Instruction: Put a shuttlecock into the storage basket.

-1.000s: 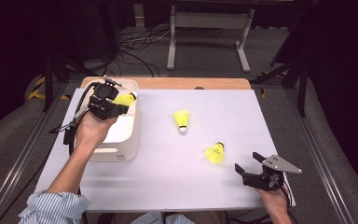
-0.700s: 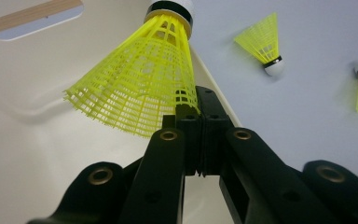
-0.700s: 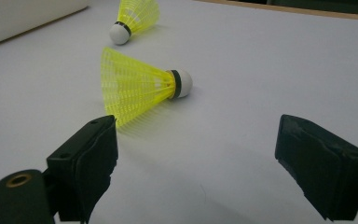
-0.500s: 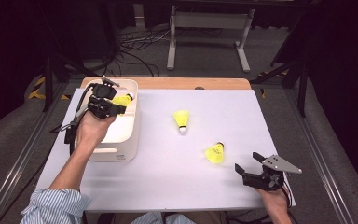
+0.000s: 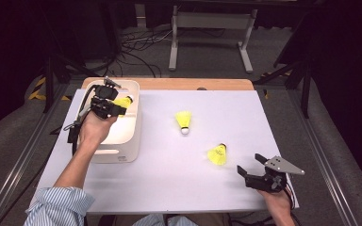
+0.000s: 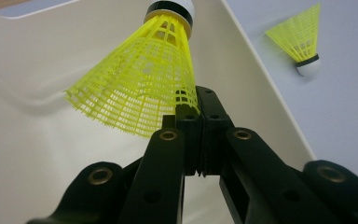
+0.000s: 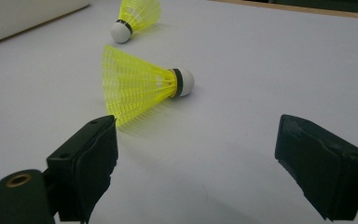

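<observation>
My left gripper [image 5: 115, 109] [image 6: 196, 106] is shut on the skirt edge of a yellow shuttlecock [image 5: 123, 101] [image 6: 140, 84], holding it inside the white bin [image 5: 127, 141] [image 6: 23, 154] with its cork end pointing away. A second yellow shuttlecock [image 5: 184, 121] [image 6: 299, 41] [image 7: 137, 14] lies mid-table. A third shuttlecock [image 5: 217, 154] [image 7: 140, 85] lies on its side just ahead of my right gripper [image 5: 250, 164] [image 7: 196, 154], which rests open near the table's front right edge with nothing between its jaws.
The white table sheet [image 5: 169, 179] ends at a wooden strip [image 5: 193, 84] at the back. Beyond it stand a metal stand [image 5: 212, 21] and cables [image 5: 136, 47] on the dark floor.
My left gripper with its shuttlecock has sunk a little lower into the bin. The right gripper and both loose shuttlecocks have kept still.
</observation>
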Demonstrator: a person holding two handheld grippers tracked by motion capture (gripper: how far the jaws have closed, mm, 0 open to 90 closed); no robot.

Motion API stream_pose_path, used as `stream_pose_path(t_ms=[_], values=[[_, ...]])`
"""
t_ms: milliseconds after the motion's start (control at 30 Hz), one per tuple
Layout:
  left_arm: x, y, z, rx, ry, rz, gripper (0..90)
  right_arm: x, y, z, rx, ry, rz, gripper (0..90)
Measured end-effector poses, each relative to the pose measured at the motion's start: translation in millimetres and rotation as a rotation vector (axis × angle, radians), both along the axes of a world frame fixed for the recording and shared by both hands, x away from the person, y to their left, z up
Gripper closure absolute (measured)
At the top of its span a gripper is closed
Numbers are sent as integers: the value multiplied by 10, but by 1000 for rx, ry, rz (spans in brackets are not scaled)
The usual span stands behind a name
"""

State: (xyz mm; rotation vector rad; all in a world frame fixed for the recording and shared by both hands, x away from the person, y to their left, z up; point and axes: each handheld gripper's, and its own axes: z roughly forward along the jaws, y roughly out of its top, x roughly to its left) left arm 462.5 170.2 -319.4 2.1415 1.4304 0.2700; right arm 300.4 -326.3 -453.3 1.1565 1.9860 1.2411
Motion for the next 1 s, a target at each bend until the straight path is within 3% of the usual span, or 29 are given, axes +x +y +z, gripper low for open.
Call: stream_pose_path(t_ms=[600,733,1000], values=[[135,12,-168,-6,39,19,889,3,3,-2,-1,3,3,139],[184,4,-221,4,72,13,888,2,4,-2,-1,3,3,139],[245,-4,-282,11,101,15,888,4,6,-5,-2,5,7,139]])
